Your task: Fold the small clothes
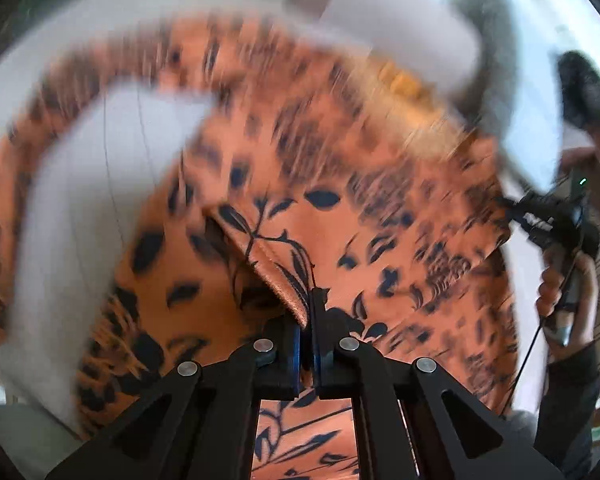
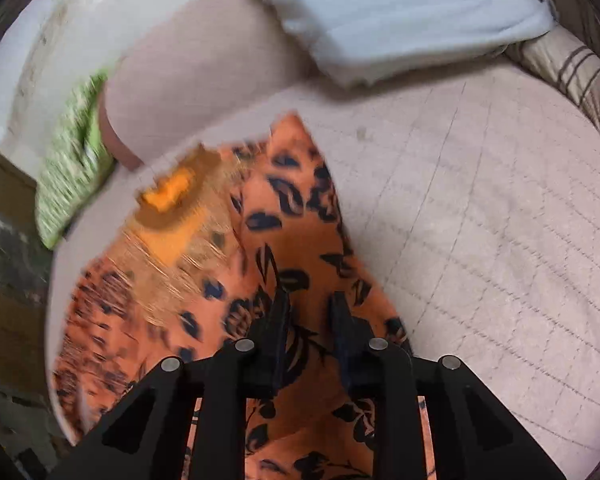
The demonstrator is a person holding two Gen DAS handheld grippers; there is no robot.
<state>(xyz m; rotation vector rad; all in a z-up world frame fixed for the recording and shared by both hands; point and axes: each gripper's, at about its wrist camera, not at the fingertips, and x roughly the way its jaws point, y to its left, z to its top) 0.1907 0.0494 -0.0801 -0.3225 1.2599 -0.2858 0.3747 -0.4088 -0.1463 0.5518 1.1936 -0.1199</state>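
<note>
An orange garment (image 1: 340, 160) with a dark leaf print lies spread on a pale quilted bed (image 2: 480, 200). My left gripper (image 1: 309, 312) is shut on a raised hem fold of it, and the cloth runs up between the pads. In the right wrist view the same garment (image 2: 292, 220) lies under my right gripper (image 2: 310, 308). Its jaws stand a little apart, printed cloth shows in the gap, and the pads do not press on it. The left wrist view shows the right gripper (image 1: 504, 204) at the garment's far right edge, held by a hand (image 1: 564, 292). A yellow-orange patch (image 2: 168, 192) sits near the garment's far end.
A pale blue pillow (image 2: 400, 12) lies at the back of the bed, with a striped cushion (image 2: 572, 68) at the far right. A green patterned cloth (image 2: 72, 168) hangs at the bed's left edge beside a pinkish bolster (image 2: 204, 80). Bare quilt stretches to the right of the garment.
</note>
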